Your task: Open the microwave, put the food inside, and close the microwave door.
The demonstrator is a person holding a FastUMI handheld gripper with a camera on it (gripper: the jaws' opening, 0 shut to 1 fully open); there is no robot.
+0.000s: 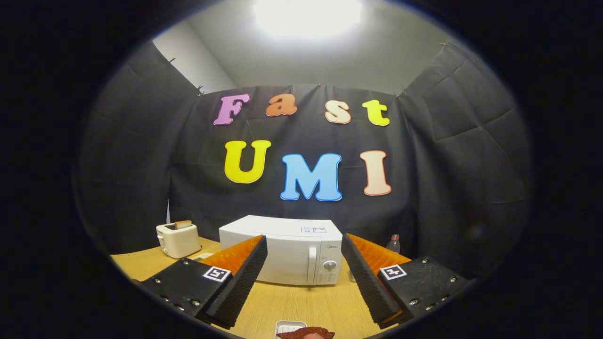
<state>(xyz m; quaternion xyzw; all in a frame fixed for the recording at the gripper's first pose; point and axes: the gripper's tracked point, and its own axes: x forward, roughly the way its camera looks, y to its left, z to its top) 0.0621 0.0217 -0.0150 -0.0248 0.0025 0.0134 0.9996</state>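
A white microwave [287, 252] stands on the wooden table [301, 301], beyond my fingers, with its door shut and the handle and dial on its right side. My gripper [304, 278] is open, raised above the table, and nothing lies between its fingers. Close below the fingers, at the near table edge, a reddish-brown piece of food [306, 334] rests on a small white tray [289, 326]; only its top part shows.
A white toaster [178, 239] with a slice of bread in its slot stands left of the microwave. A clear plastic bottle [394, 243] stands behind the right finger, right of the microwave. Black cloth walls close the booth behind and at both sides.
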